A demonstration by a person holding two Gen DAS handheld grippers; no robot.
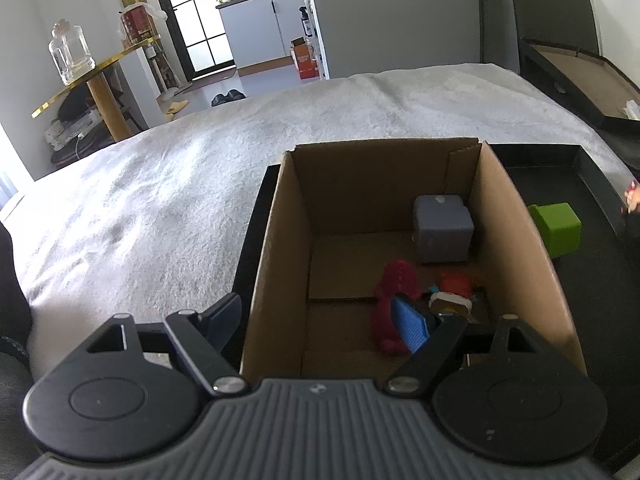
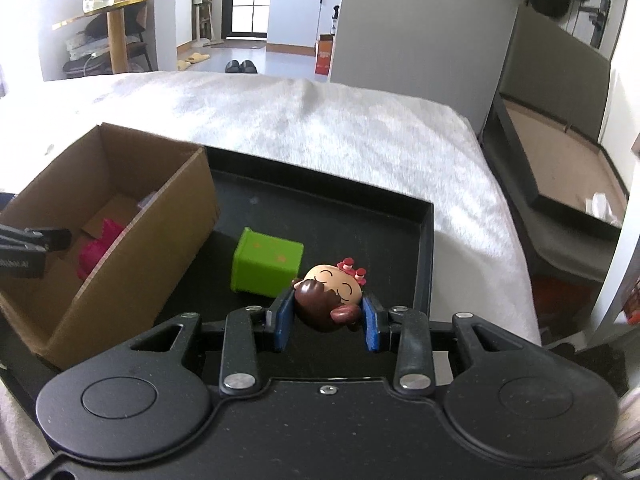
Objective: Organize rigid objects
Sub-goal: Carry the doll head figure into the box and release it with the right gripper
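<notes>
Pinching a round-headed cartoon doll figurine (image 2: 329,296), right gripper (image 2: 327,322) risks it slipping before the brown cardboard box (image 2: 132,216); left gripper (image 1: 326,320) released, straddling its wall.

No legible text: printing on the red tin (image 1: 137,24) and orange carton (image 2: 324,56) seems too blurred.

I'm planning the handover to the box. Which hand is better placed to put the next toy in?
Right. The right gripper is shut on the doll above the tray, beside the box. The left gripper holds no toy; its open jaws straddle the box's near wall.
</notes>
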